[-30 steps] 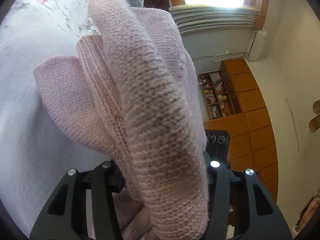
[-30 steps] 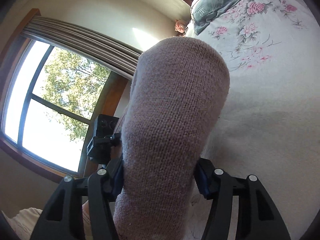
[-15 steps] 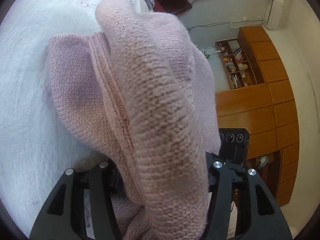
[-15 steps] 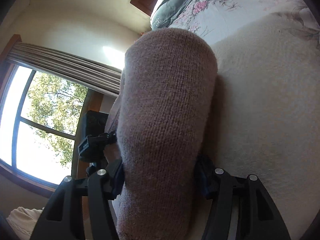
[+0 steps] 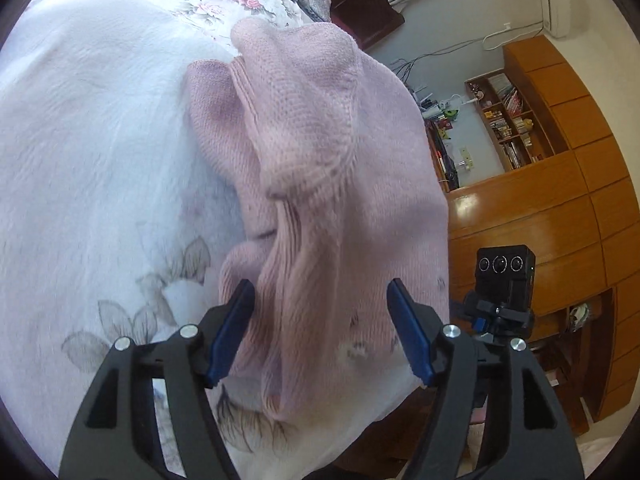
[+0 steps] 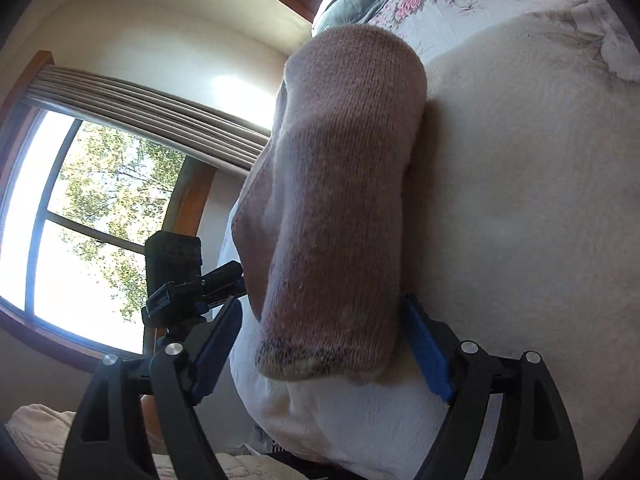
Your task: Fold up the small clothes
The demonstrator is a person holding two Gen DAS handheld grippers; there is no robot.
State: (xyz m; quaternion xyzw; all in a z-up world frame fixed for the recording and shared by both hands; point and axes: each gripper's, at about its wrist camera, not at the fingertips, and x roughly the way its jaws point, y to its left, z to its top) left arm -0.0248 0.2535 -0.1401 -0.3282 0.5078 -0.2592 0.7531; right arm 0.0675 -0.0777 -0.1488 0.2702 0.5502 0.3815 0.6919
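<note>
The pink knitted garment (image 5: 320,184) lies on the white blanket (image 5: 100,152) of the bed, its long axis running straight ahead from both tools. The left tool (image 5: 320,320) and the right tool (image 6: 320,344) each stand apart around one near end. Half a second ago both were clamped on it.
</note>
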